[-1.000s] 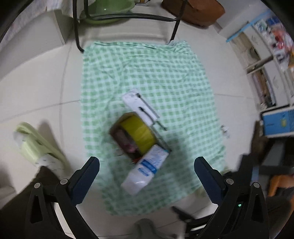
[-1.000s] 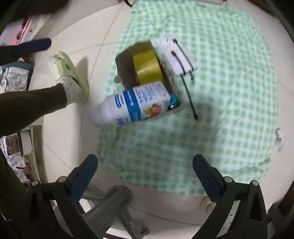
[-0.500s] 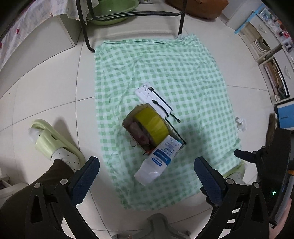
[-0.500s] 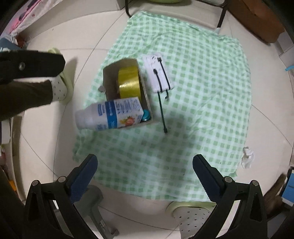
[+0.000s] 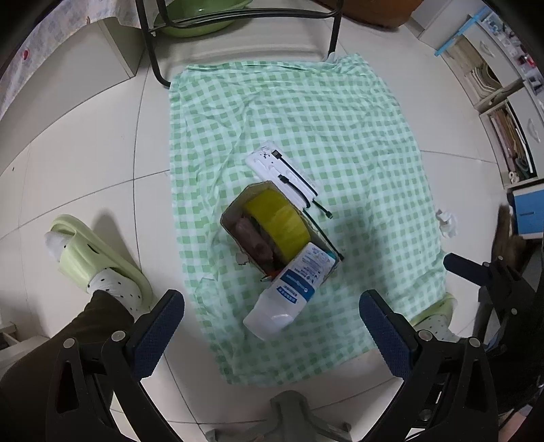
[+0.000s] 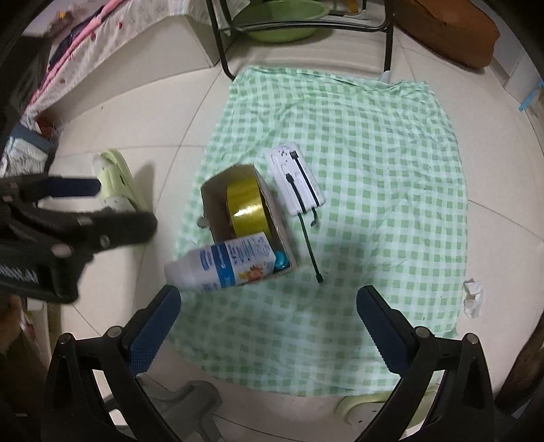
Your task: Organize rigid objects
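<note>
A small cardboard box [image 5: 234,212] [image 6: 210,190] stands on a green checked cloth [image 5: 340,136] [image 6: 374,170] spread on the floor. Inside it sits a yellow tape roll [image 5: 278,221] [image 6: 246,204]. A white bottle with a blue label [image 5: 289,292] [image 6: 224,263] leans out of the box's near end. A white power bank [image 5: 282,173] [image 6: 294,182] with a black cable [image 6: 309,248] lies beside the box. My left gripper [image 5: 270,323] hangs open high above the cloth, holding nothing. My right gripper [image 6: 268,323] is open too, well above the cloth.
A black metal frame [image 5: 238,17] with a green basin [image 6: 282,20] stands past the cloth's far edge. A person's feet in green slippers [image 5: 95,258] rest at the cloth's sides. A crumpled white paper [image 6: 474,297] lies off the right edge. Shelves [image 5: 503,112] line the right.
Both grippers have risen and drawn back from the cloth, so the box and its contents look smaller. The left gripper now shows at the left of the right wrist view.
</note>
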Demonstrator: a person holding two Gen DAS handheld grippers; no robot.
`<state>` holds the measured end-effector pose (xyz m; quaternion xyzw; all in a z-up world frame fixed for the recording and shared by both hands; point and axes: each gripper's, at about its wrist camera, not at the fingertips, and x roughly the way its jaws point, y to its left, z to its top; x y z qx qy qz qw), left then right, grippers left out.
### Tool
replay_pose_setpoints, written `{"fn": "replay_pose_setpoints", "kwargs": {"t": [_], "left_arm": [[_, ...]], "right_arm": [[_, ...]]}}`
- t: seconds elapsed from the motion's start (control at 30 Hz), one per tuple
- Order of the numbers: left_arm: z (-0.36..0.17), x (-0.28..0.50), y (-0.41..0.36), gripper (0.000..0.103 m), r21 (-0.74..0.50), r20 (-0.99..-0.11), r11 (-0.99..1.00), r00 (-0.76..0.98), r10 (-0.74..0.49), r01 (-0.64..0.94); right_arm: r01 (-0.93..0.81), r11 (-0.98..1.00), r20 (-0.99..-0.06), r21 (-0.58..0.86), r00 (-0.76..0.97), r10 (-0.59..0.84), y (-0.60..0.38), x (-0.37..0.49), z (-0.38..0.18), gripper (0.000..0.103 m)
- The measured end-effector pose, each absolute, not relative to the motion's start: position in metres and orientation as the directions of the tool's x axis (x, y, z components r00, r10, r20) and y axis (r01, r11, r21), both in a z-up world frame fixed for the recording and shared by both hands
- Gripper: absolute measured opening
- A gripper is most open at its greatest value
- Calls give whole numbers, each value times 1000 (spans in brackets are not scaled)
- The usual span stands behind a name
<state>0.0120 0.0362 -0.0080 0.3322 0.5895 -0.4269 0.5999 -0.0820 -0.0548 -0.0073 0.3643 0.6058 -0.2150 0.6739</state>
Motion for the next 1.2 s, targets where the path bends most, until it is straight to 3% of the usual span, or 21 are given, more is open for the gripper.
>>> {"fn": "replay_pose_setpoints", "kwargs": {"t": [1.2], "left_arm": [[-7,18,37,103,-139,-984,431,-77,-159,892]], "right_arm": [[738,632,-971,236,161,175,-56,-81,-17,103]]}}
